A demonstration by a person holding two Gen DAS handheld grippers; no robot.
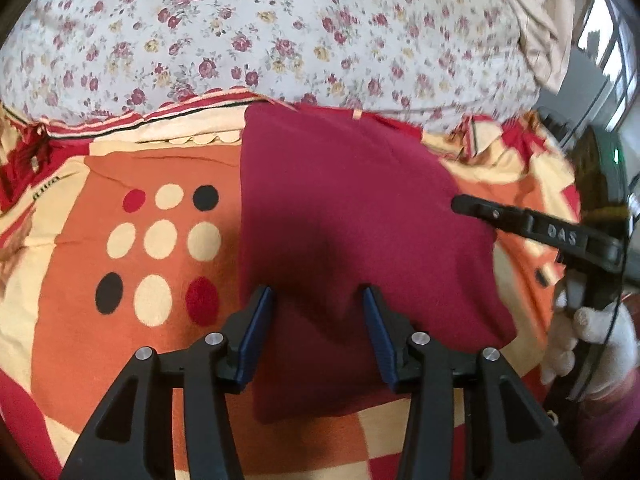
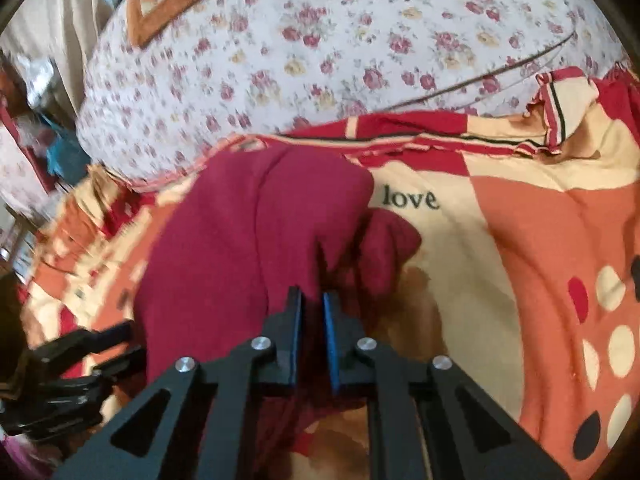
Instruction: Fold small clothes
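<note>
My left gripper [image 1: 318, 292] is matte black, with two dark blue ribbed pads [image 1: 256, 336] set on angular linkage arms that have triangular cut-outs. Four round silver screws [image 1: 214, 338] sit behind the pads, two to a side. My right gripper [image 2: 312, 300] is built the same: black arms, blue pads, silver screws. Seen from the left gripper, its finger bears raised letters "DAS". Behind those letters, my right hand [image 1: 588, 332] wears a white knitted glove.

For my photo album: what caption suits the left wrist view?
Open left gripper hovers over a maroon cloth on a patterned bedspread; right gripper reaches in.
</note>
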